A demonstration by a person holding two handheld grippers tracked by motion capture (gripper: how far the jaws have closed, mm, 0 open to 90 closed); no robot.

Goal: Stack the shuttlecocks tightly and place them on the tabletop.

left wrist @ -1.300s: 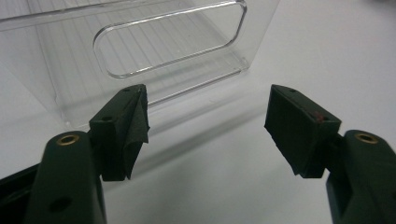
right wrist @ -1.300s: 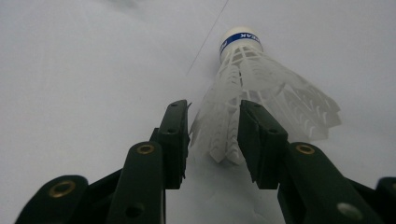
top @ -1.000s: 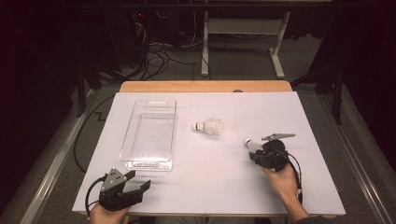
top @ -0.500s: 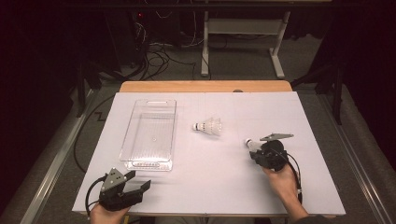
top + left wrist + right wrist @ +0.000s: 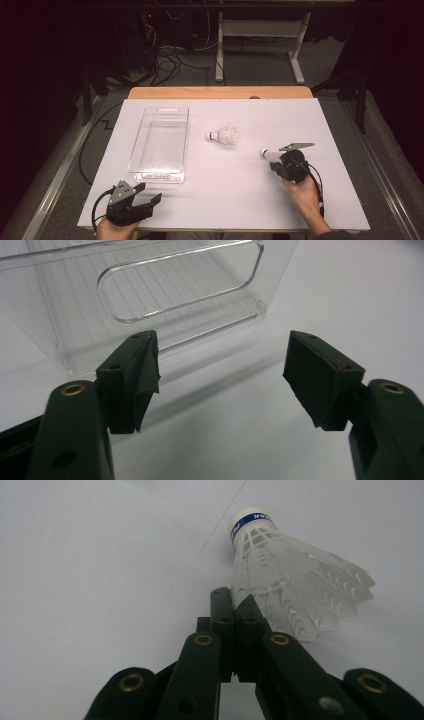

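Two white shuttlecocks lie on the white table. One shuttlecock [image 5: 224, 136] rests mid-table, apart from both grippers. The other shuttlecock [image 5: 266, 154] [image 5: 285, 575], with a blue band on its cork, lies on its side against my right gripper [image 5: 275, 163] [image 5: 233, 597]. That gripper is shut, its jaws pressed flat together with the feather skirt just beside the right jaw. A clear plastic bin [image 5: 160, 142] [image 5: 150, 295] stands empty at the left. At the front left my left gripper [image 5: 148, 193] [image 5: 222, 367] is open, facing the bin's near end and its handle slot.
The white sheet [image 5: 235, 200] covers the table, with a wooden strip [image 5: 220, 92] at the far edge. On the dark floor beyond are cables and a table frame [image 5: 260, 30]. Bare sheet lies between the two grippers.
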